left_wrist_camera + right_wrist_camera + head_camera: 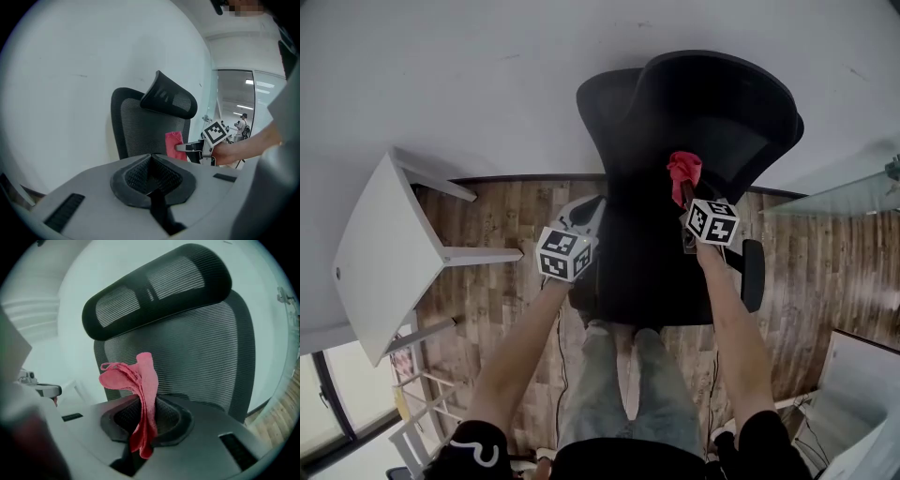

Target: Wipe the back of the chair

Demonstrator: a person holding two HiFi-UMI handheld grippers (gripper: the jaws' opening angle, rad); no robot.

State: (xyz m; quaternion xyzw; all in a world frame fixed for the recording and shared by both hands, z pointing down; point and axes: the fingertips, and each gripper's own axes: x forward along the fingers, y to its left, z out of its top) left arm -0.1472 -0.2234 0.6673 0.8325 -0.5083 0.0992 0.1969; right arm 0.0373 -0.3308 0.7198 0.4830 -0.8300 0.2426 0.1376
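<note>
Mesh-backed black chair with a curved headrest stands on the wood floor, its backrest against the white wall. The right gripper is clamped on a crumpled pink cloth, raised before the backrest and perhaps just short of touching it. The left gripper, jaws together and empty, hovers beside the chair's left edge.

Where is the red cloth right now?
The red cloth is clamped in the right gripper, centre-right in the head view. It is held up in front of the chair's mesh backrest, below the headrest.
</note>
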